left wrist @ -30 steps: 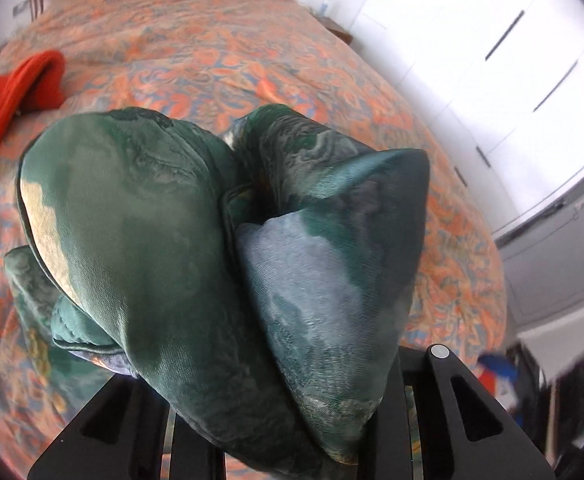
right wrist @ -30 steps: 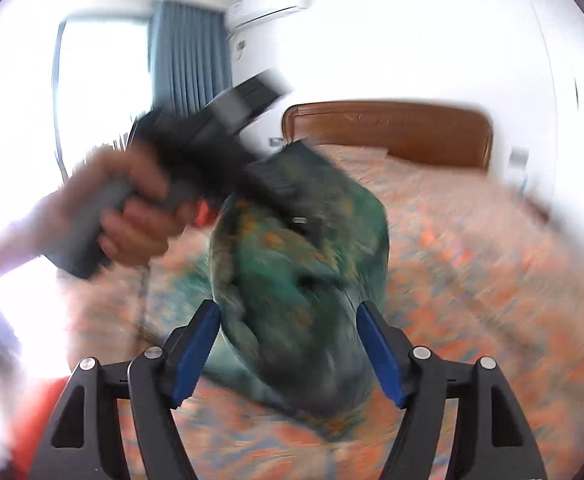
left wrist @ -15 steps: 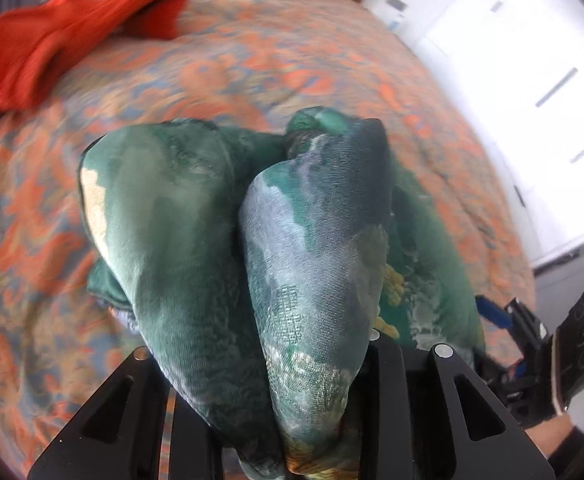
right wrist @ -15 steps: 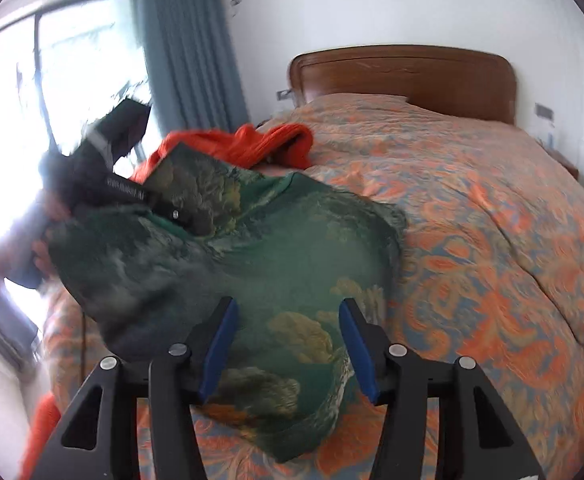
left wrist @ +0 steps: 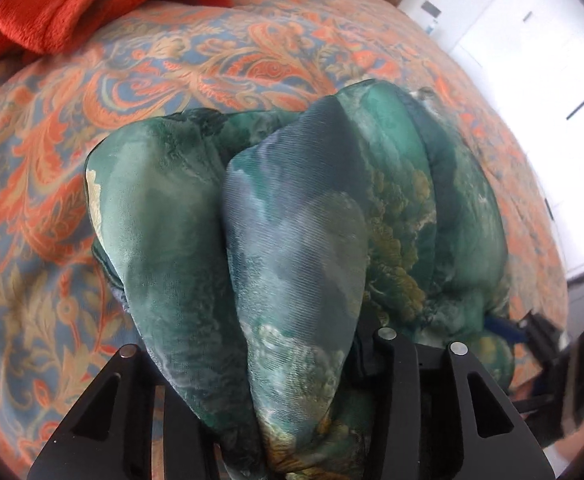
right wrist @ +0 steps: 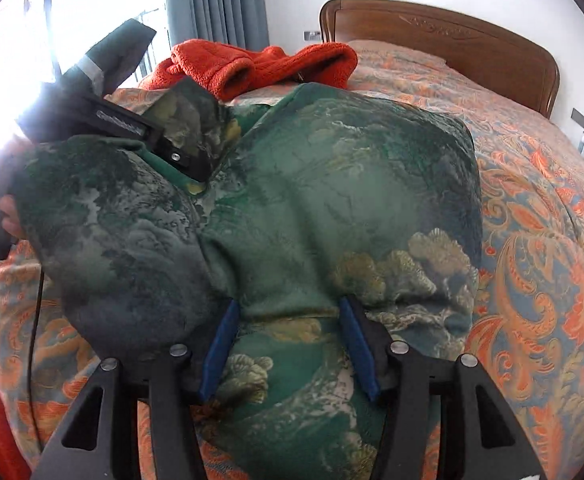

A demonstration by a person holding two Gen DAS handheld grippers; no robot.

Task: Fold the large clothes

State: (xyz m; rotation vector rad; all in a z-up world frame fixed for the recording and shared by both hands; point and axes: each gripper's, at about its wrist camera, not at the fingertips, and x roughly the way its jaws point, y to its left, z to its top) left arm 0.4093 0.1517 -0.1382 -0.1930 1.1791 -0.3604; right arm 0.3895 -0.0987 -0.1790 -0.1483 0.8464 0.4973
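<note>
Two tongs grip the green printed garment point(right wrist: 332, 184), which lies bunched on the bed point(right wrist: 540, 240) near the red fleece point(right wrist: 259, 64). The left tongs point(left wrist: 292, 392) are clamped on a thick wad of it. The right tongs point(right wrist: 287, 344) stand partly apart, with cloth gathered between the blue pads point(right wrist: 219, 344). To lay it well, I would lower both ends level and draw them apart so the fabric spreads flat before any crease. A second ago the garment hung in the air; now it has come down onto the bedspread.
</note>
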